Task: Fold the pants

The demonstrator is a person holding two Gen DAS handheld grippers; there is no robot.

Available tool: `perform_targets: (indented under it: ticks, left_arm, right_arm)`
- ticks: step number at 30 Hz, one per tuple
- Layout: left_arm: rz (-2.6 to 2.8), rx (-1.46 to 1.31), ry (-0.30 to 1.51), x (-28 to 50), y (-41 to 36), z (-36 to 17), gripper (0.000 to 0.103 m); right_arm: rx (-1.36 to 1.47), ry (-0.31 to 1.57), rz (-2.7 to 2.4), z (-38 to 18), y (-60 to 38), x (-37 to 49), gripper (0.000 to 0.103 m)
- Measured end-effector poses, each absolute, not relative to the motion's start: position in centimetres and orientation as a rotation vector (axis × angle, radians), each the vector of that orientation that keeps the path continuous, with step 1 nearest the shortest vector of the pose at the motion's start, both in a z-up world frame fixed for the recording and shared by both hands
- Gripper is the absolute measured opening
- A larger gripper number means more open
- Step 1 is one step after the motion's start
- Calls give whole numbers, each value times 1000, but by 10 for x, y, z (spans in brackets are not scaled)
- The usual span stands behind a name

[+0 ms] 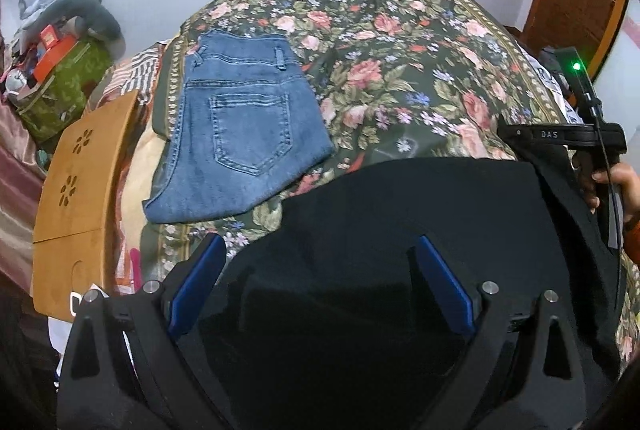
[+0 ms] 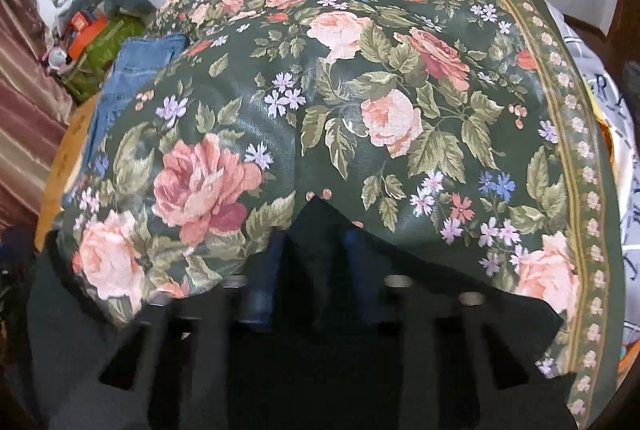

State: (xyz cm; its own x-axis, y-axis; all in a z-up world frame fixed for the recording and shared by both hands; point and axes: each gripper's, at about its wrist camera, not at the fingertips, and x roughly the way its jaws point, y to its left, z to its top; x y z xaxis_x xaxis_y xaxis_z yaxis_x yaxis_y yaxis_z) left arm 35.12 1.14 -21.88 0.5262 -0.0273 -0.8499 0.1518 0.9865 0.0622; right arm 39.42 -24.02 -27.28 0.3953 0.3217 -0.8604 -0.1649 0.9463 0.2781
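**Black pants mid-fold on the bed, right side pinched**

Left gripper (image 1: 320, 284): blue fingers (image 1: 196, 286) spread wide, holding nothing, hovering over the black pants (image 1: 400, 214). Right gripper (image 2: 316, 262): fingers close together with a peak of black cloth between them, so it looks clamped on the pants; that view is blurred and dark, so the contact itself is hard to make out. In the left view the right gripper's body sits at the far right edge of the black cloth, held by the person's hand (image 1: 616, 190).

The black pants lie at the near edge of the bed, on the flowered bedspread (image 2: 360, 90), spread fairly flat with one side bunched up toward the right gripper. How many folds are already in them, cannot tell; the cloth is too dark. Judgement: early to middle, fold in hand not laid down.

Blue jeans (image 1: 240, 126) already folded into a neat rectangle, back pocket up, well apart to the left on the bed.

Containers: green bag (image 1: 64, 90) beside the bed holds an orange box (image 1: 52, 50) and mixed clutter. Wooden board (image 1: 80, 202) with flower cut-outs leans at the bed's left side.
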Motion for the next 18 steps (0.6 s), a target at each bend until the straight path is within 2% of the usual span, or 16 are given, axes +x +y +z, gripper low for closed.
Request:
perform_targets:
  ticks: [3,6,18]
  left_arm:
    - [-138,110,1050,347,3,-223,96]
    - [-161,129,1065,339,-10,-226,96]
    - [-277,199,1115,306,-77,-223,96]
  right_arm:
    - [158,1150,301,-270,-240,388,14]
    - [204,1136,284,-257,-252,382,13]
    - [164,799,217,-90,-330,290,13]
